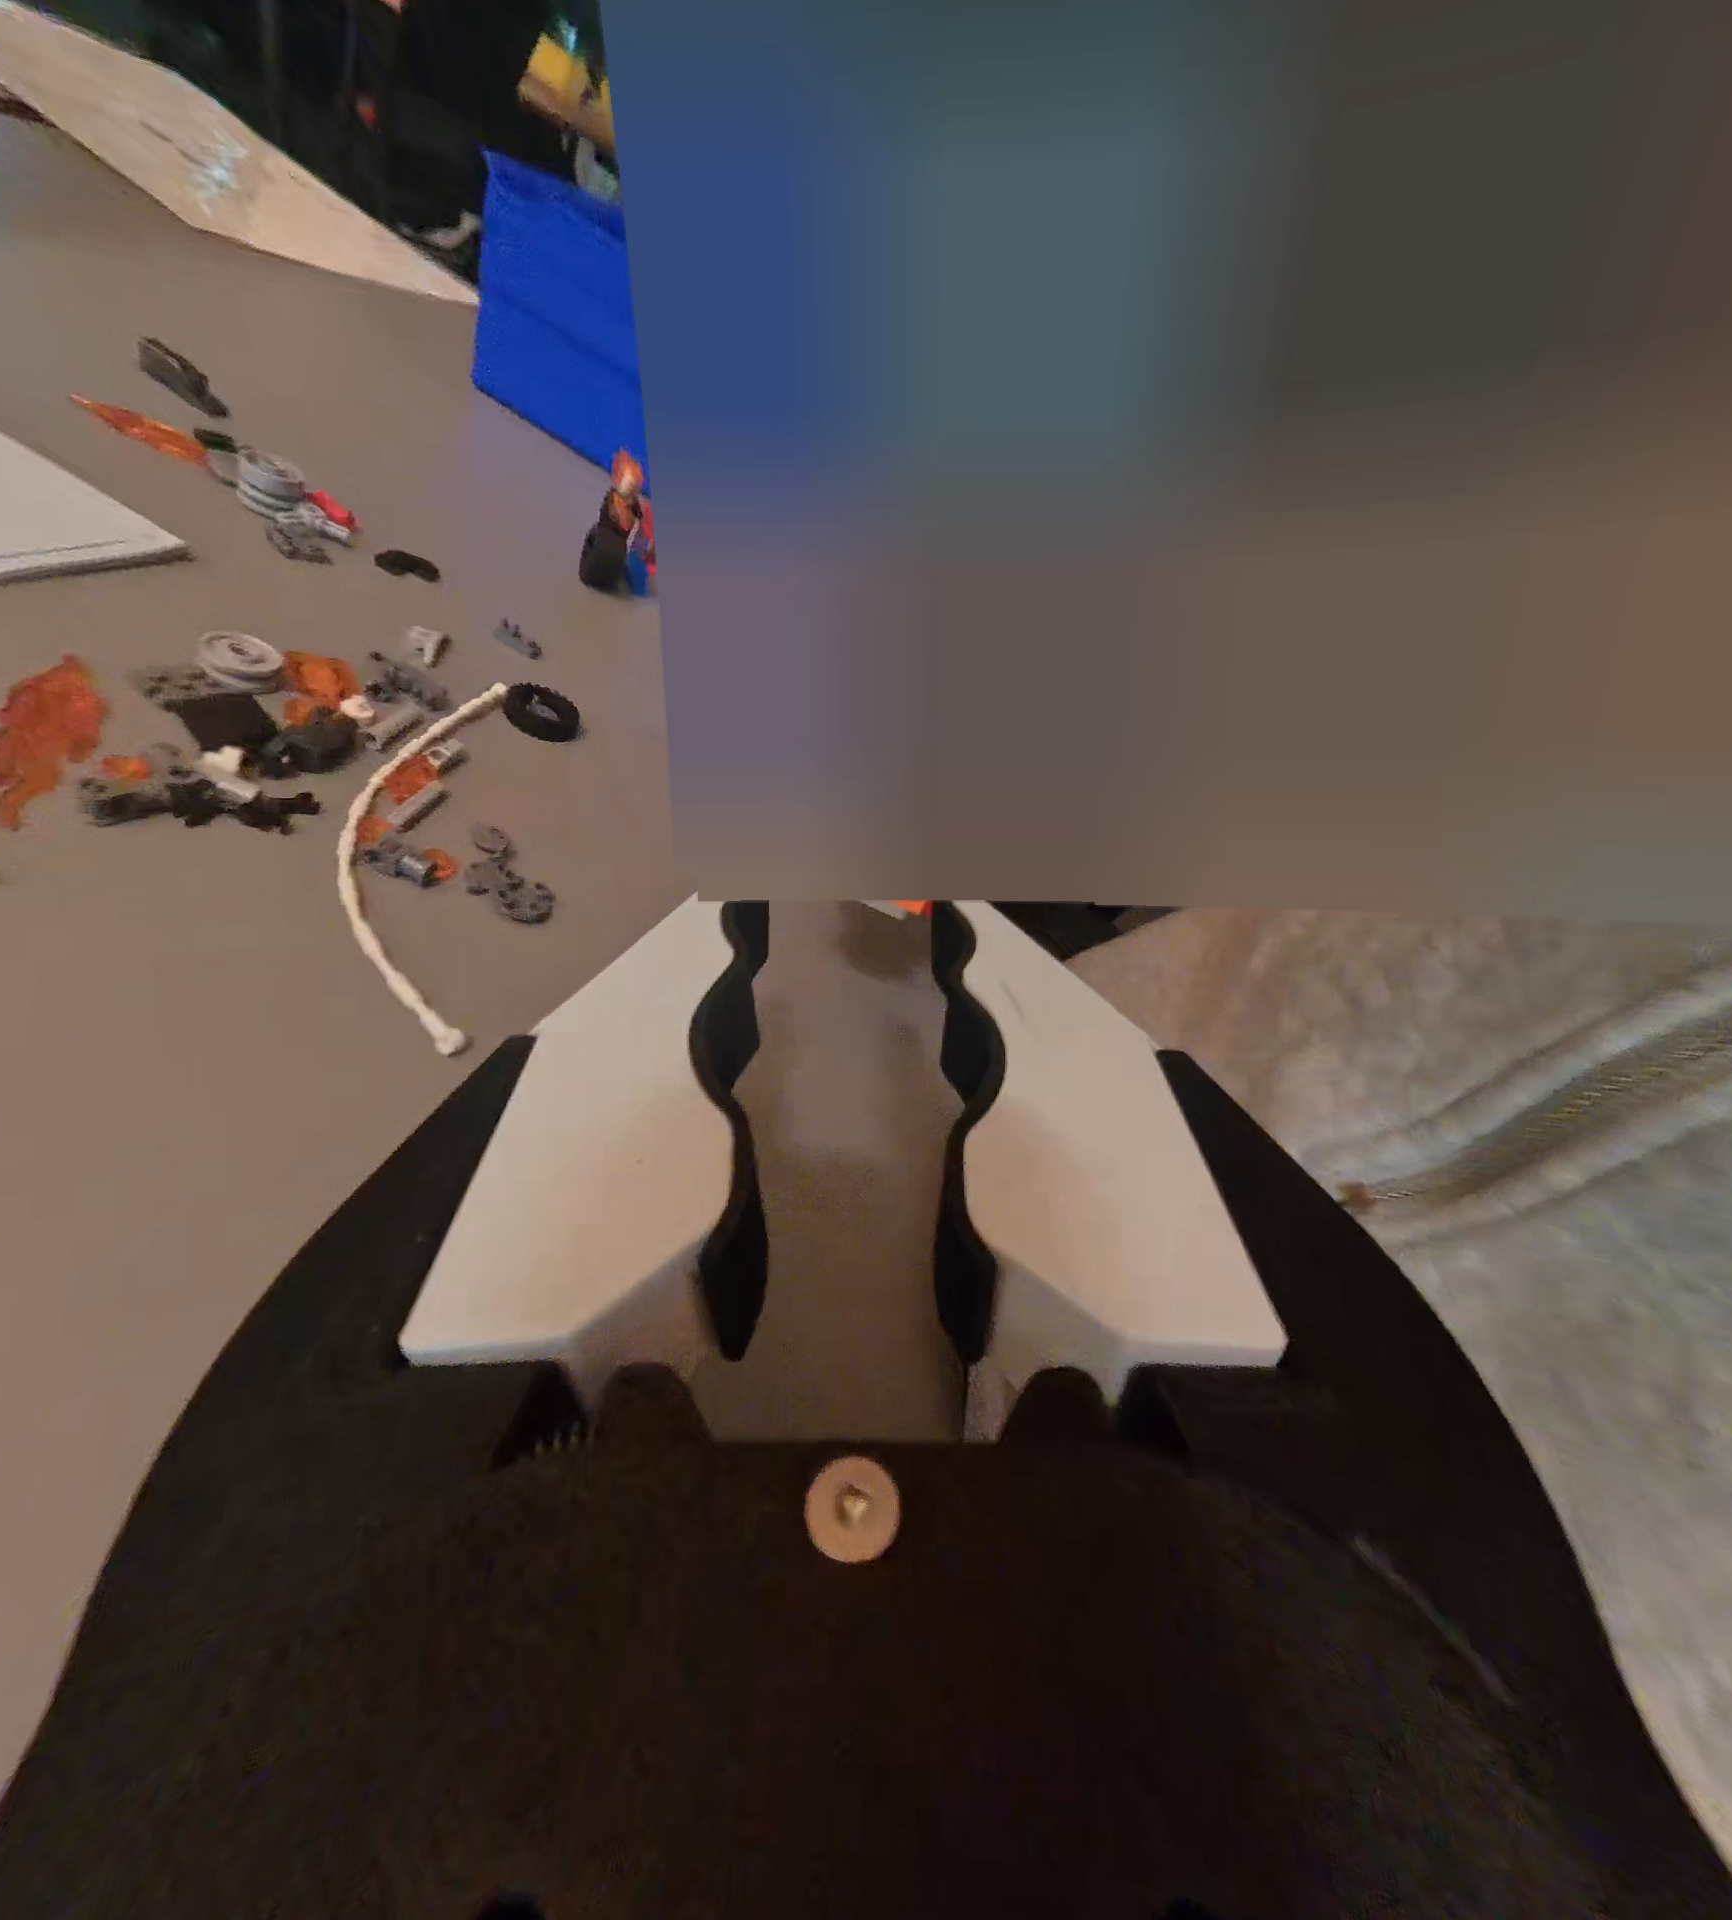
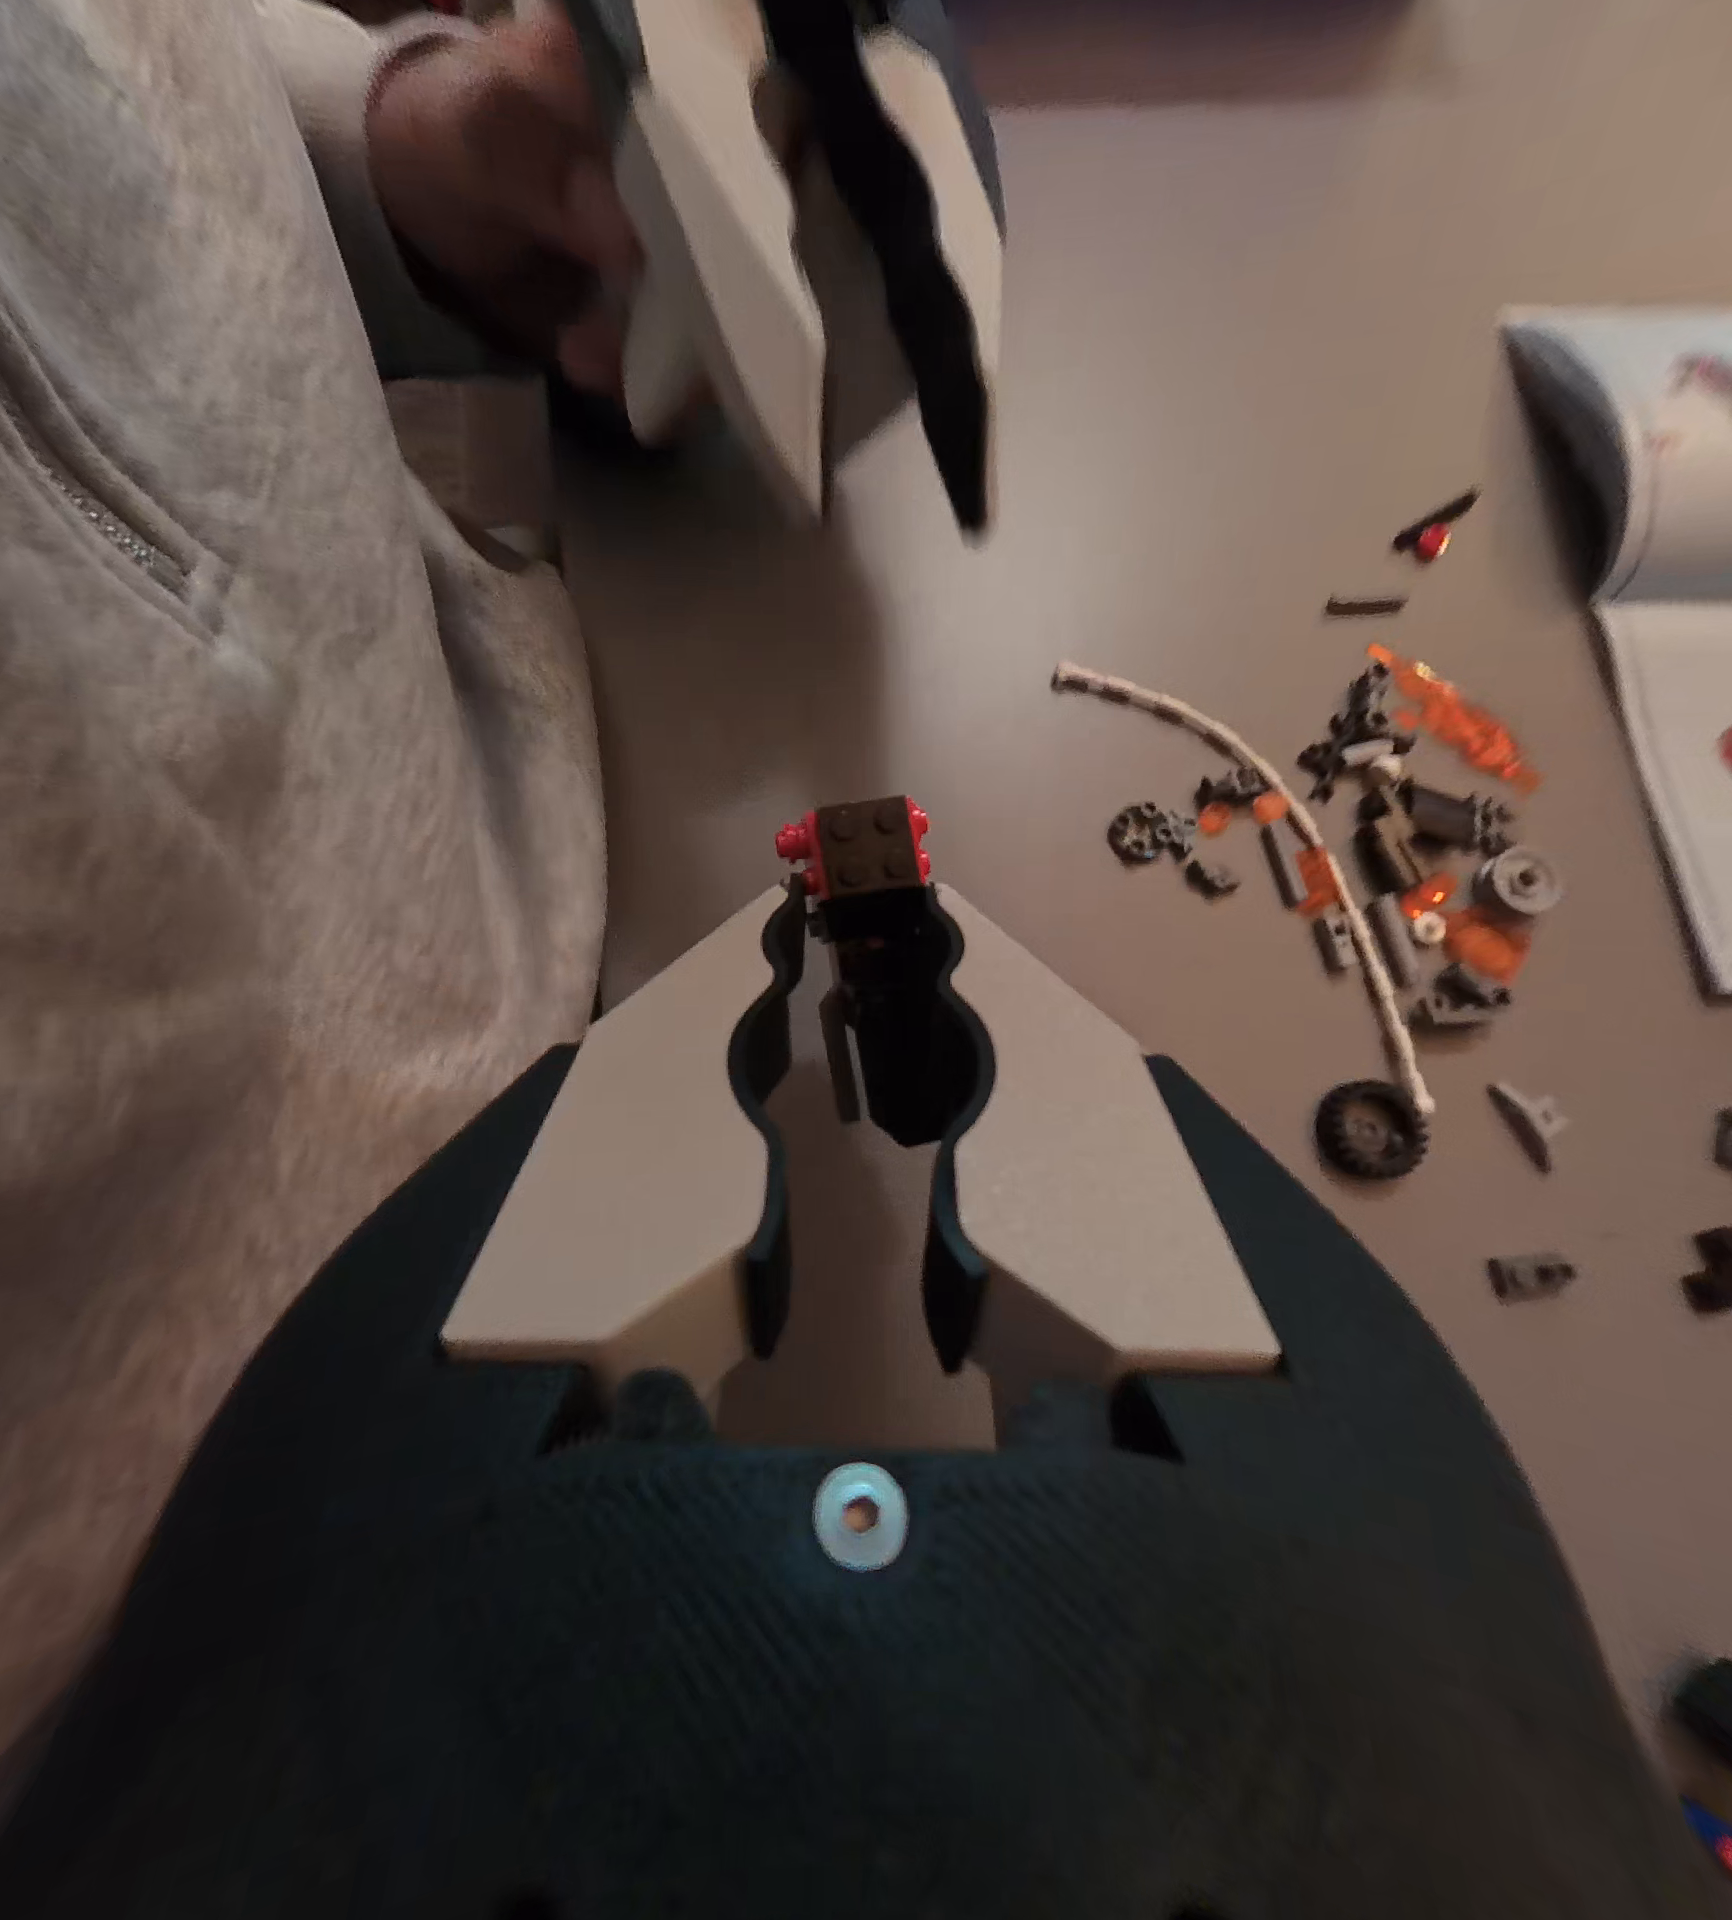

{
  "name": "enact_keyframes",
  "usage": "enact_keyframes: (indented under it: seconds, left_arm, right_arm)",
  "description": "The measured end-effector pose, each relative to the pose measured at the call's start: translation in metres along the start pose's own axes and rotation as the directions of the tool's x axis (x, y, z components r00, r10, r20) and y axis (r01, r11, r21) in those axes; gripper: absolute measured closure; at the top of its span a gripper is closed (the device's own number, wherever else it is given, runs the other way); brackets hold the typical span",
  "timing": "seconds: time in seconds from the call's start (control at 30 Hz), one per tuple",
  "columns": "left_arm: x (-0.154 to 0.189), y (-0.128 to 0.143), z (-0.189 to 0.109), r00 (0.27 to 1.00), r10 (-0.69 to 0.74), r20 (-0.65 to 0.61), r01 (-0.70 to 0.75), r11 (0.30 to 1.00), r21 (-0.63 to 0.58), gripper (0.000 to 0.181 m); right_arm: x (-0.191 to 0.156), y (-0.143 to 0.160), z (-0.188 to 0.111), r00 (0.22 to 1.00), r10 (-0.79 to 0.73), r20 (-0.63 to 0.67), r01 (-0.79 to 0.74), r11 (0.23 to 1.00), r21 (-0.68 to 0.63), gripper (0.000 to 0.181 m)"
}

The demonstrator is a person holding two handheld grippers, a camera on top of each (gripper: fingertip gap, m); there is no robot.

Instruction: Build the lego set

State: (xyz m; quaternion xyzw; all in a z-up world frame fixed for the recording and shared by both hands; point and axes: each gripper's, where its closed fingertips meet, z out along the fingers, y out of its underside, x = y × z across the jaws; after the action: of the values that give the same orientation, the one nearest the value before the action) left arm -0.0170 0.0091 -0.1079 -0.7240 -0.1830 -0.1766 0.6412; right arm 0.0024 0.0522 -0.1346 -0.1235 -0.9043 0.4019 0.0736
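My right gripper (image 2: 867,894) is shut on a small black lego assembly (image 2: 867,847) with a brown studded top and red pins at its sides, held above the table. My left gripper (image 1: 846,914) is open, with nothing seen between its fingers; its tips sit at the edge of a blurred patch. It also shows blurred in the right wrist view (image 2: 893,509), above and beyond the assembly and apart from it. Loose lego pieces (image 1: 249,727) lie in a pile on the grey table, with a white flexible piece (image 1: 374,831) and a black tyre (image 1: 542,712).
A minifigure (image 1: 618,530) stands near a blue block (image 1: 550,312). An open instruction booklet (image 2: 1724,810) lies beside the pile (image 2: 1413,831). A cardboard box (image 1: 166,135) is at the back. A person's light fleece (image 2: 166,727) fills the near side, with a hand (image 2: 498,208) behind the left gripper.
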Motion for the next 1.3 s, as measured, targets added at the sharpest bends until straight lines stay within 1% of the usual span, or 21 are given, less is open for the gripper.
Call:
enact_keyframes:
  seconds: [0.07, 0.17, 0.23, 0.3, 0.4, 0.43, 0.5, 0.53, 0.77, 0.9, 0.97, 1.0, 1.07, 1.13, 1.17, 1.3]
  left_arm:
    - [0.004, 0.005, 0.014, 0.998, 0.058, 0.022, -0.057, 0.997, -0.043, 0.151]
    - [0.013, 0.014, 0.032, 0.995, 0.099, -0.003, -0.098, 0.989, -0.106, 0.149]
    - [0.017, 0.018, 0.039, 0.992, 0.124, -0.009, -0.124, 0.982, -0.139, 0.146]
    - [0.021, 0.021, 0.045, 0.987, 0.161, -0.009, -0.160, 0.974, -0.161, 0.142]
    - [0.026, 0.024, 0.053, 0.978, 0.210, -0.008, -0.208, 0.962, -0.177, 0.142]
    - [0.026, 0.023, 0.056, 0.974, 0.227, -0.003, -0.224, 0.958, -0.178, 0.145]
    - [0.030, 0.025, 0.060, 0.965, 0.264, -0.013, -0.261, 0.948, -0.183, 0.153]
    - [0.031, 0.025, 0.061, 0.960, 0.279, -0.009, -0.276, 0.943, -0.188, 0.153]
    - [0.036, 0.026, 0.063, 0.948, 0.317, -0.030, -0.317, 0.930, -0.185, 0.153]
    - [0.031, 0.025, 0.065, 0.955, 0.296, -0.013, -0.293, 0.936, -0.193, 0.153]
    - [0.023, 0.026, 0.067, 0.966, 0.257, 0.007, -0.250, 0.944, -0.216, 0.152]
    - [0.019, 0.027, 0.067, 0.971, 0.239, 0.022, -0.228, 0.946, -0.229, 0.151]
    - [0.012, 0.026, 0.066, 0.976, 0.214, 0.035, -0.200, 0.951, -0.235, 0.134]
    - [0.008, 0.023, 0.063, 0.983, 0.178, 0.038, -0.165, 0.961, -0.223, 0.129]
    - [0.008, 0.023, 0.061, 0.986, 0.162, 0.034, -0.151, 0.964, -0.217, 0.128]
    - [0.007, 0.020, 0.058, 0.986, 0.161, 0.045, -0.149, 0.970, -0.192, 0.127]
  right_arm:
    - [-0.002, -0.004, -0.001, 1.000, -0.020, -0.013, 0.020, 0.999, 0.040, 0.161]
    - [-0.005, -0.009, -0.004, 0.999, -0.014, -0.031, 0.018, 0.994, 0.110, 0.161]
    - [-0.006, -0.009, -0.006, 0.999, -0.011, -0.042, 0.016, 0.991, 0.134, 0.162]
    - [-0.007, -0.007, -0.008, 0.998, -0.013, -0.059, 0.021, 0.989, 0.144, 0.162]
    - [-0.011, -0.004, -0.011, 0.998, -0.007, -0.059, 0.017, 0.986, 0.164, 0.161]
    - [-0.012, -0.003, -0.012, 0.998, -0.001, -0.056, 0.011, 0.985, 0.171, 0.161]
    - [-0.012, -0.001, -0.013, 0.998, 0.006, -0.062, 0.005, 0.984, 0.179, 0.161]
    - [-0.012, 0.000, -0.014, 0.998, 0.008, -0.064, 0.004, 0.984, 0.180, 0.161]
    - [-0.016, 0.000, -0.018, 0.999, 0.044, -0.019, -0.039, 0.974, 0.223, 0.162]
    - [-0.009, 0.003, -0.017, 0.998, 0.054, -0.024, -0.048, 0.973, 0.224, 0.161]
    - [-0.003, 0.008, -0.014, 0.997, 0.068, -0.028, -0.062, 0.980, 0.192, 0.161]
    - [0.001, 0.016, -0.013, 0.996, 0.075, -0.040, -0.068, 0.987, 0.148, 0.161]
    - [0.014, 0.037, -0.009, 0.994, 0.075, -0.085, -0.074, 0.997, 0.021, 0.161]
    - [0.026, 0.057, -0.007, 0.991, 0.063, -0.120, -0.074, 0.992, -0.098, 0.161]
    - [0.031, 0.063, -0.007, 0.990, 0.058, -0.130, -0.076, 0.988, -0.135, 0.161]
    - [0.039, 0.064, -0.005, 0.991, 0.050, -0.127, -0.070, 0.985, -0.158, 0.161]
